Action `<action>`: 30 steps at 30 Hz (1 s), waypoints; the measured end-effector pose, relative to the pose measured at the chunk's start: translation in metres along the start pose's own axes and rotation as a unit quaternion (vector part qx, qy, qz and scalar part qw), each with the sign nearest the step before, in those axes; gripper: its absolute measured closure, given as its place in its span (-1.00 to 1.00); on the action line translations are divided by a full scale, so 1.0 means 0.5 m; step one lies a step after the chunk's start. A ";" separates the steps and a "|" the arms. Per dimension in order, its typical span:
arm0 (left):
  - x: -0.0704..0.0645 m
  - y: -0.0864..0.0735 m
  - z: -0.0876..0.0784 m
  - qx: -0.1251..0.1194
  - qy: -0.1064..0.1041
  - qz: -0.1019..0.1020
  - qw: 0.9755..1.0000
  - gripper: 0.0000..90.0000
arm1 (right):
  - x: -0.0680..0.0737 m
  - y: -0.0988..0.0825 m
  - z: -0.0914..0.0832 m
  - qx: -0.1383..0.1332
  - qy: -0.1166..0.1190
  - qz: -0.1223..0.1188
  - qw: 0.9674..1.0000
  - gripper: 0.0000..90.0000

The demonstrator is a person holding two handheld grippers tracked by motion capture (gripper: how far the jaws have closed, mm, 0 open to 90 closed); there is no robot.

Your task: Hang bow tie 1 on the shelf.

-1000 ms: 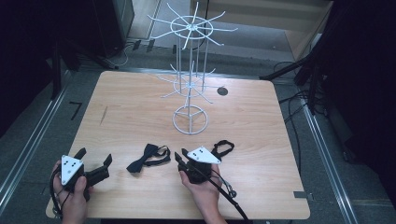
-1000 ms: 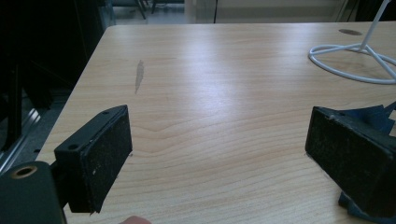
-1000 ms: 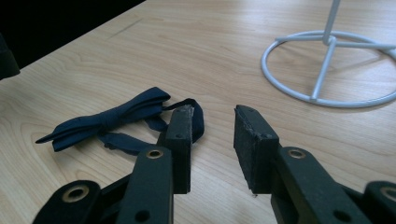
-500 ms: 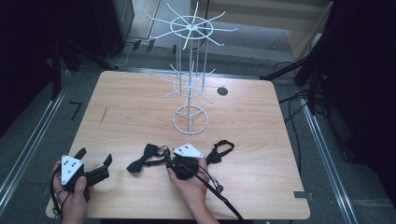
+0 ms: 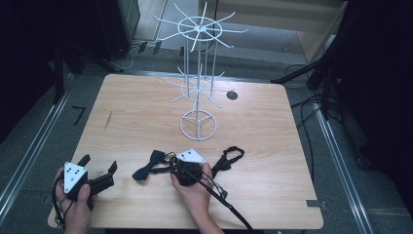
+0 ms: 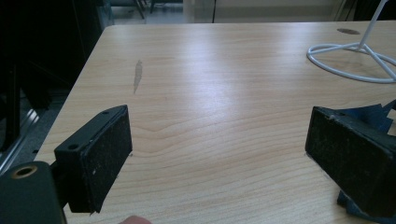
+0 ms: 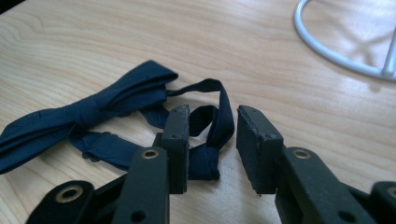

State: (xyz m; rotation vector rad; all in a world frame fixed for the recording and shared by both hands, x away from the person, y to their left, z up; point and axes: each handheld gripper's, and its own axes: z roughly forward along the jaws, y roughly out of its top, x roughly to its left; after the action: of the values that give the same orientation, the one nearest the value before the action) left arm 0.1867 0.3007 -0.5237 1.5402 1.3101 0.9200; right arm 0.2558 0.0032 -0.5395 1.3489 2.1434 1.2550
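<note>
- Navy cloth is the story here: a dark blue bow tie (image 5: 150, 165) lies flat on the pale wooden table (image 5: 272, 146), in front of the white wire display rack (image 5: 198, 124) and a little to the left of its ring base.
- No brand, label or readable writing on the tie, the grippers or the rack. On the floor left of the table there is a small dark mark that looks like a "7" (image 5: 79, 115), too small to be sure.
- The right gripper (image 5: 171, 167) sits just right of the tie, nearer the person than the rack's base, with the right hand (image 5: 195, 187) wrapped round it.
- In the right gripper view the bow tie (image 7: 88, 116) spreads to the left, and its strap loop (image 7: 212, 123) curls up into the gap between the jaws. The jaws stand partly parted around that loop, and I cannot tell whether either pad touches it.
- A second dark strap piece (image 5: 228, 158) lies right of that gripper, in front of the rack; what it is exactly is hard to make out.
- The left gripper (image 5: 100, 168) is well left of the rack, near the table's front left corner, held in the left hand (image 5: 75, 204). Jaws wide apart, nothing but bare wood between them.
- In the left gripper view a scrap of blue cloth (image 6: 378, 116) peeks from behind the right-hand jaw, mostly hidden, and the rack's ring base (image 6: 350, 58) is cut off by the right edge.
</note>
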 end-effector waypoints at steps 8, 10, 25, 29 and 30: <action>0.000 0.000 0.000 0.001 -0.001 0.001 1.000 -0.82 | -0.006 0.002 0.006 0.023 -0.026 0.009 0.999 0.82; -0.001 0.000 0.000 0.002 -0.001 0.002 1.000 -0.82 | -0.005 0.002 0.006 0.023 -0.030 0.000 0.999 0.89; 0.000 0.000 0.000 -0.001 -0.003 0.000 1.000 -0.82 | 0.003 0.000 -0.012 -0.027 -0.028 -0.028 0.999 0.99; 0.000 0.000 -0.001 -0.001 -0.003 0.001 1.000 -0.82 | 0.004 0.010 -0.030 -0.050 -0.025 -0.039 0.998 0.99; 0.000 0.000 -0.001 -0.001 -0.003 0.001 1.000 -0.82 | 0.004 0.013 -0.035 -0.055 -0.024 -0.040 0.997 0.99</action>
State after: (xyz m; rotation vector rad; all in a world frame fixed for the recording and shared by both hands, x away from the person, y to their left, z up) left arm 0.1863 0.3009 -0.5237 1.5429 1.3027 0.9162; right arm 0.2469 -0.0031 -0.5240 1.2251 2.0435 1.2767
